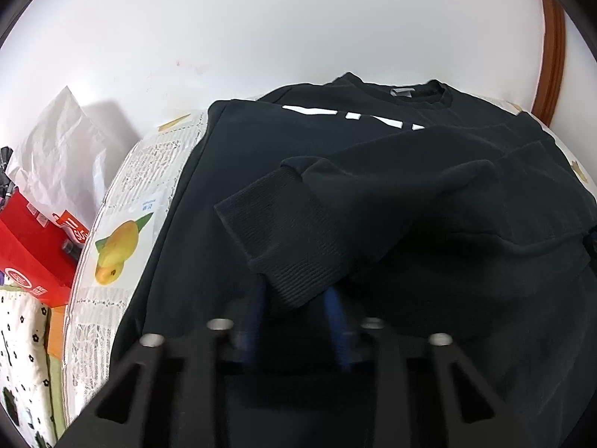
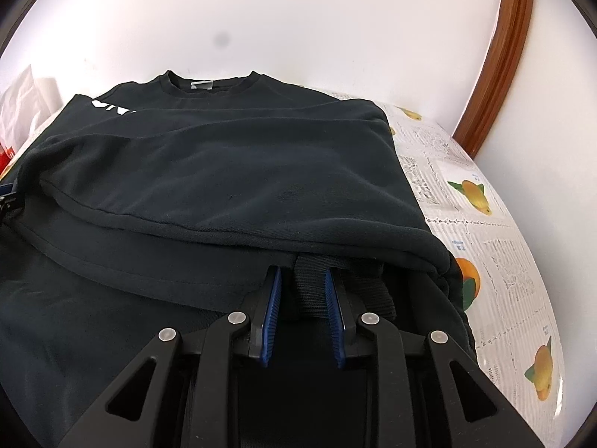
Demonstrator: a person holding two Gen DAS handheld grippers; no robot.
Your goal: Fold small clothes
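Plainly, in the left wrist view a black sweatshirt [image 1: 373,171] lay spread over the counter [image 1: 123,231], collar at the far side, white lettering [image 1: 358,117] across the chest. Counter covering was newsprint-patterned with yellow fruit pictures. One sleeve was folded across the body, its ribbed cuff [image 1: 287,246] pointing to the near left. The left tongs [image 1: 296,291] sat at the near edge of that cuff; blue fingers [image 1: 335,321] showed on either side of the rib knit, drawn close together and pinching the cuff. That part was dark and blurred, so the contact itself was hard to make out. Off the counter's left edge: a red box [image 1: 33,250], crumpled white paper [image 1: 63,145], a flower-print cloth [image 1: 22,347]. White wall behind, brown wooden trim [image 1: 552,52] at far right.

Right wrist view: the same sweatshirt [image 2: 231,164] filled most of the frame, collar far, a folded layer lying over the lower body with its seamed edge running left to right. The right tongs [image 2: 302,291] reached under the near right edge of that layer. A strip of black ribbed fabric [image 2: 308,283] stood between the blue pads [image 2: 274,295], which were narrowly apart and pressed on it from both sides. Counter [image 2: 485,216] showed bare to the right, with its fruit prints. Wooden trim [image 2: 500,56] curved up the far right.
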